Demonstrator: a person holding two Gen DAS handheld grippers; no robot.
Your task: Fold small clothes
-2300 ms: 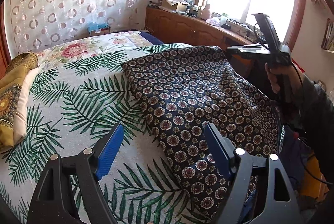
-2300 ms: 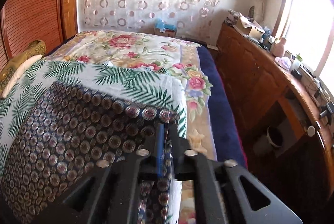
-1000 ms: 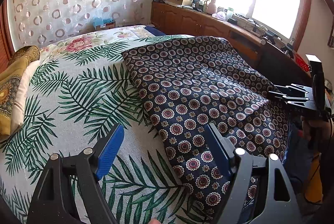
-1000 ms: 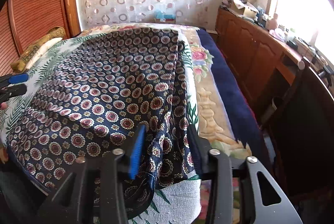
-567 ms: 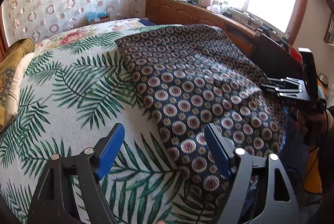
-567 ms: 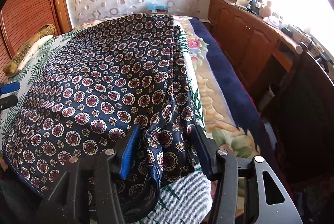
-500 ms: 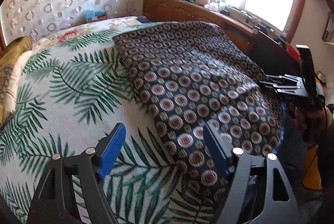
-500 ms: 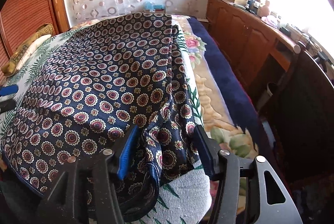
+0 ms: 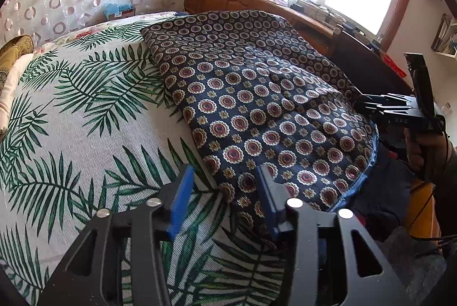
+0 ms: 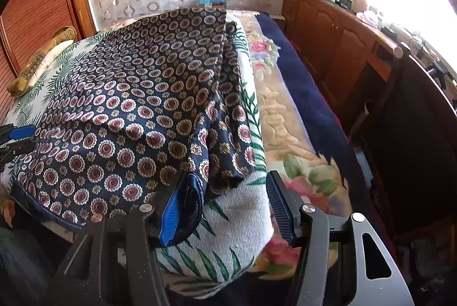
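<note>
The left tool (image 9: 225, 191), jaws just narrowed yet apart, straddles the corner of the patterned garment (image 9: 257, 94) spread on the bed (image 9: 85, 134); the right tool (image 10: 225, 203) gapes, unclamped, at the opposite corner.

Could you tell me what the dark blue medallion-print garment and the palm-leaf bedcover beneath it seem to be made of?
The dark blue medallion-print garment looks like a thin, smooth woven fabric, perhaps silk or a synthetic: it drapes in soft folds and shows a slight sheen. The palm-leaf bedcover looks like a thicker matte cotton weave, going by its fine ribbed texture; the fibre itself cannot be confirmed.
</note>
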